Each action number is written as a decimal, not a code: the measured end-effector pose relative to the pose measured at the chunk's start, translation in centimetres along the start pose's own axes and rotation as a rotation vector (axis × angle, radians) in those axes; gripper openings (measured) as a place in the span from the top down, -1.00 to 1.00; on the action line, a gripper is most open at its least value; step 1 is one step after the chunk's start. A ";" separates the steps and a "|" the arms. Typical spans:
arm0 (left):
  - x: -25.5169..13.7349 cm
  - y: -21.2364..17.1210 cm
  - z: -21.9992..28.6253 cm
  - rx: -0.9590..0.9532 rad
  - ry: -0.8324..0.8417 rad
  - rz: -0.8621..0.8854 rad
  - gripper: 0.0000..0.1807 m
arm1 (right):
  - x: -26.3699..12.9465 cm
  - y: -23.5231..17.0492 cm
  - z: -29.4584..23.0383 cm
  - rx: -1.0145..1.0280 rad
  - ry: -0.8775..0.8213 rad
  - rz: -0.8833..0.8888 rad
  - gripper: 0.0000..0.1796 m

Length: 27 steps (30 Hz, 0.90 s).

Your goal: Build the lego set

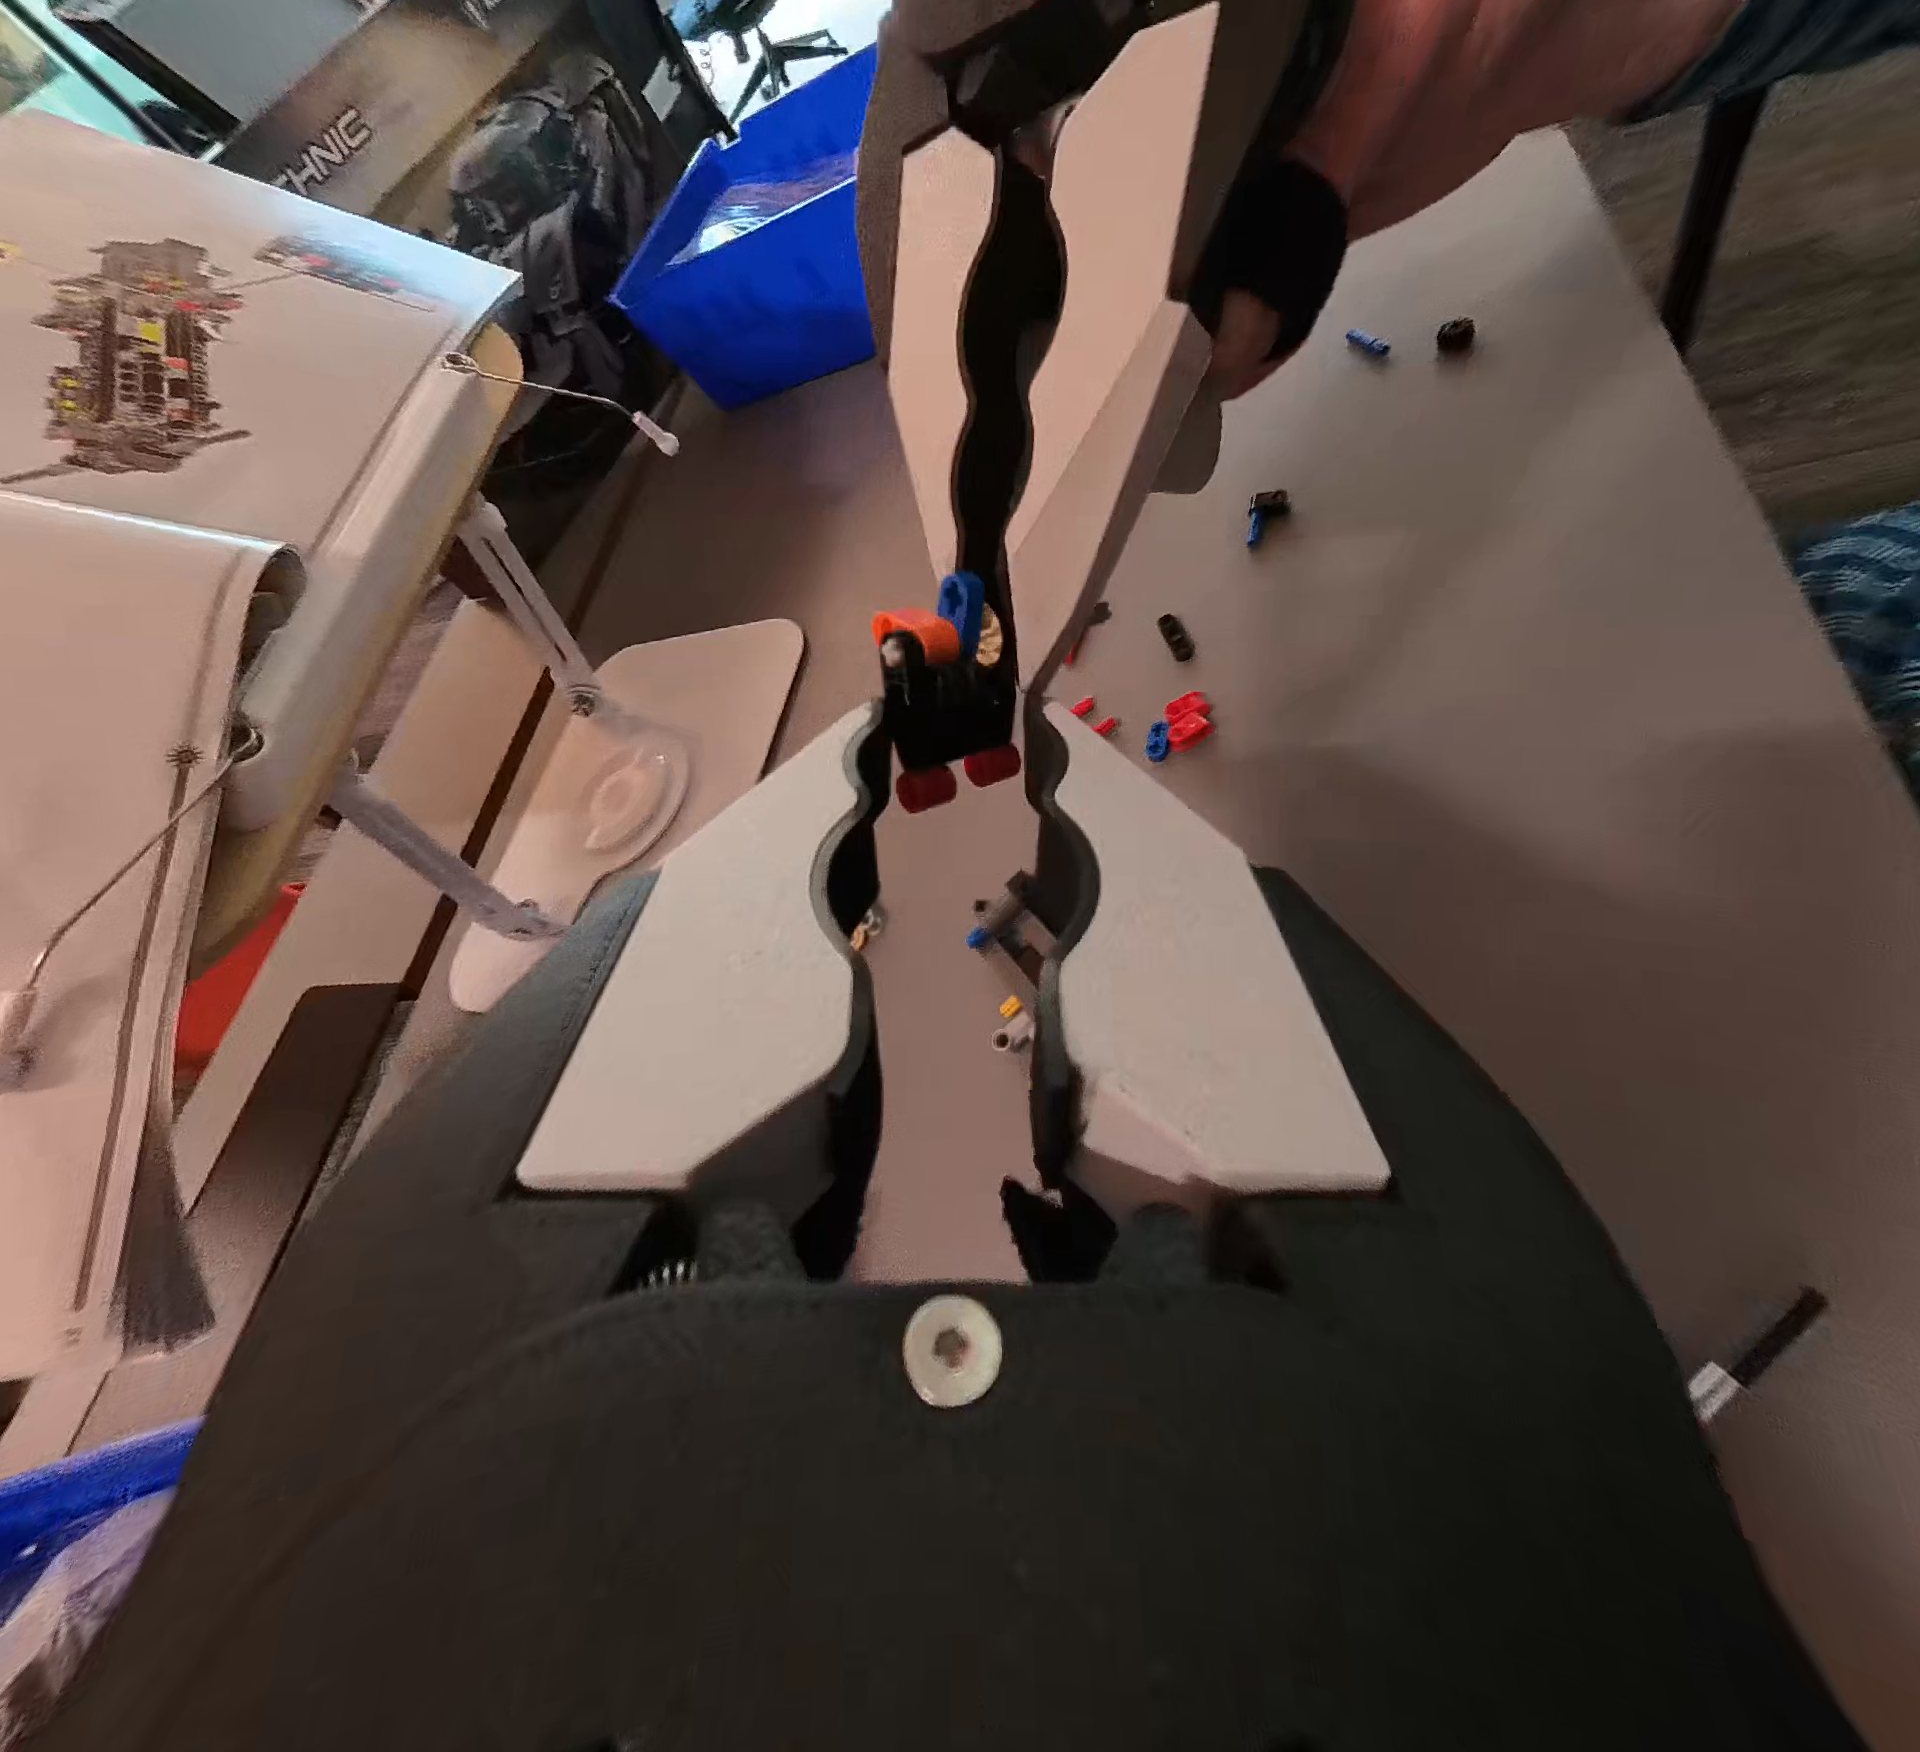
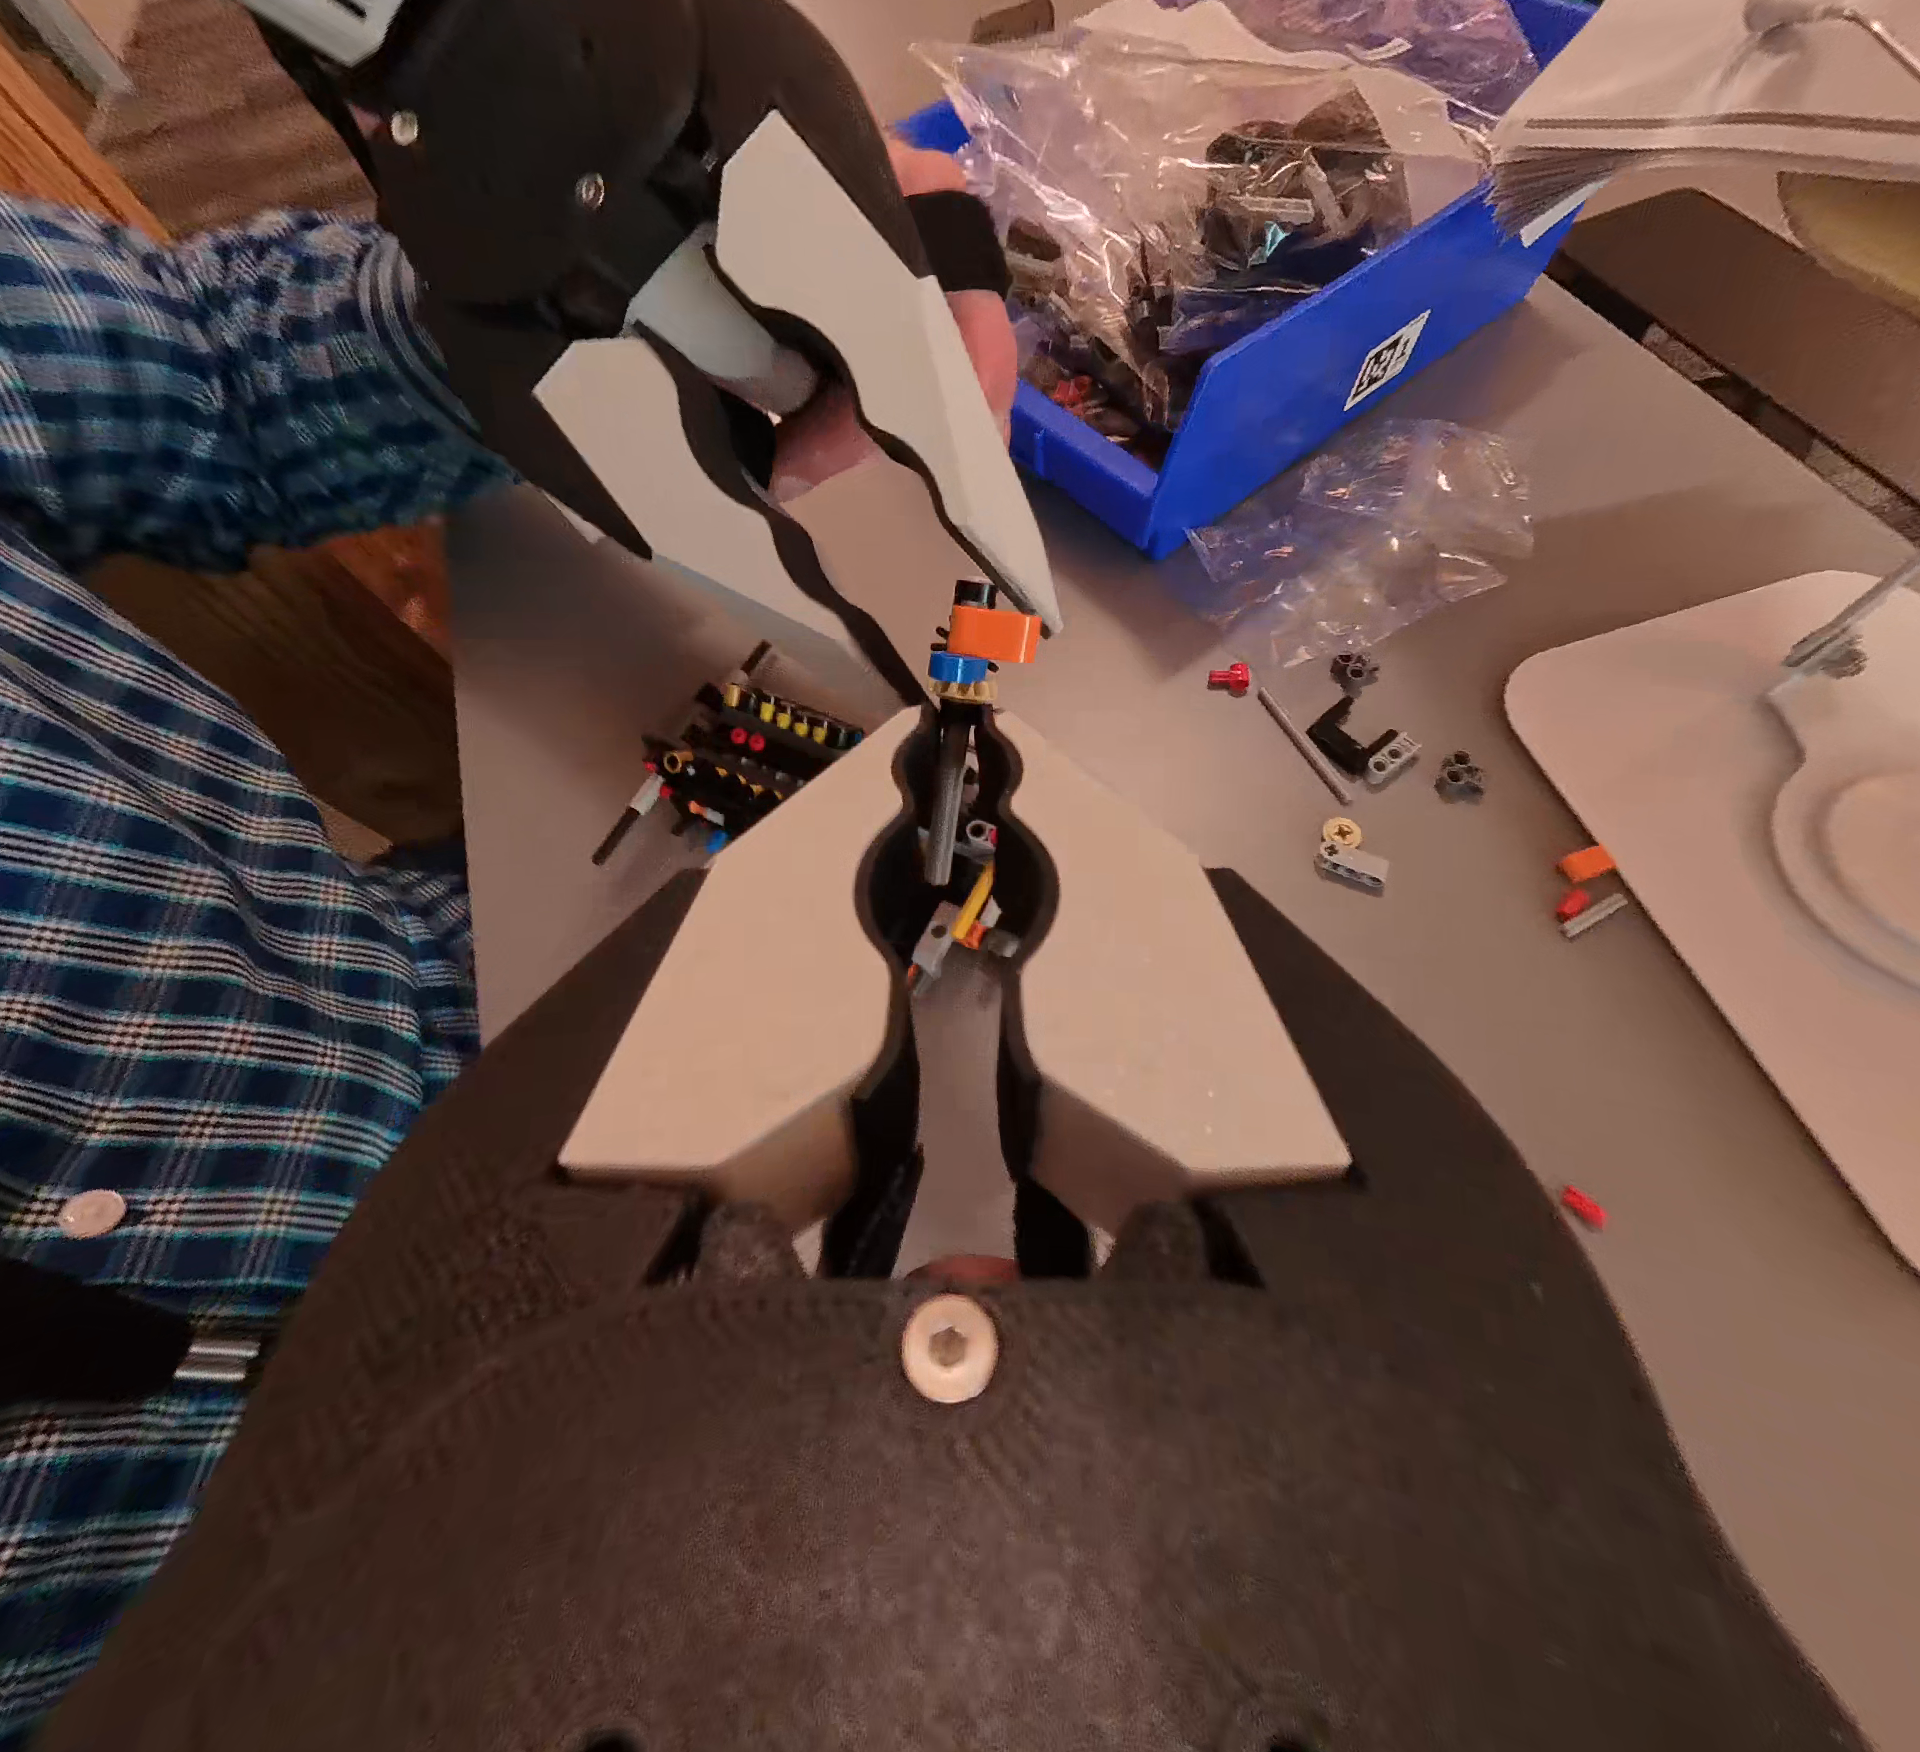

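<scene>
A small lego sub-assembly hangs above the grey table (image 1: 1403,767) between both grippers. In the left wrist view, my left gripper (image 1: 951,715) is shut on its black block with two red pins (image 1: 951,746). An orange piece (image 1: 914,632), a blue bush (image 1: 961,601) and a tan gear sit above the block. My right gripper (image 1: 1003,663) comes down from the top, shut. In the right wrist view, my right gripper (image 2: 956,713) is shut on the grey axle (image 2: 945,803) that carries the tan gear, blue bush (image 2: 956,666) and orange piece (image 2: 997,634). The left gripper (image 2: 982,653) reaches in from the upper left.
A blue bin (image 2: 1320,393) of bagged parts stands at the back, and also shows in the left wrist view (image 1: 769,279). An instruction booklet (image 1: 208,331) rests on a stand at left. Loose pieces (image 2: 1361,752) and a larger part-built black assembly (image 2: 748,757) lie on the table. The tips of both grippers are at nearly the same place.
</scene>
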<state>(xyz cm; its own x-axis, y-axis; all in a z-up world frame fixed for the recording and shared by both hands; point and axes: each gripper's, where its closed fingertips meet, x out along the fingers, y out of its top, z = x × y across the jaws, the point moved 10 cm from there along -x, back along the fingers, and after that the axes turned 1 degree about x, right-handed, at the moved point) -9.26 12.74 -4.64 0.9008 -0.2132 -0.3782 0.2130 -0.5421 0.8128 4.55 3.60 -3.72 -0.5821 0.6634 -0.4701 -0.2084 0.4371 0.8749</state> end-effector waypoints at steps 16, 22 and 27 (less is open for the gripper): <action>-0.4 -0.6 0.5 -0.063 -0.024 0.024 0.74 | 0.1 0.2 -0.6 -0.052 -0.004 -0.047 0.96; -0.4 -0.5 0.3 -0.053 -0.007 0.046 0.79 | -0.1 0.5 -0.7 -0.083 -0.023 -0.045 0.97; -0.5 -0.4 0.3 -0.009 0.013 0.079 0.80 | -0.3 0.7 -0.7 -0.087 -0.036 -0.026 0.85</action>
<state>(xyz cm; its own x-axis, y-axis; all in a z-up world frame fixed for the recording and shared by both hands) -9.96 12.78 -4.88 0.9197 -0.2446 -0.3072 0.1445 -0.5168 0.8438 4.03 3.32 -2.87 -0.5470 0.6747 -0.4955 -0.2919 0.4010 0.8683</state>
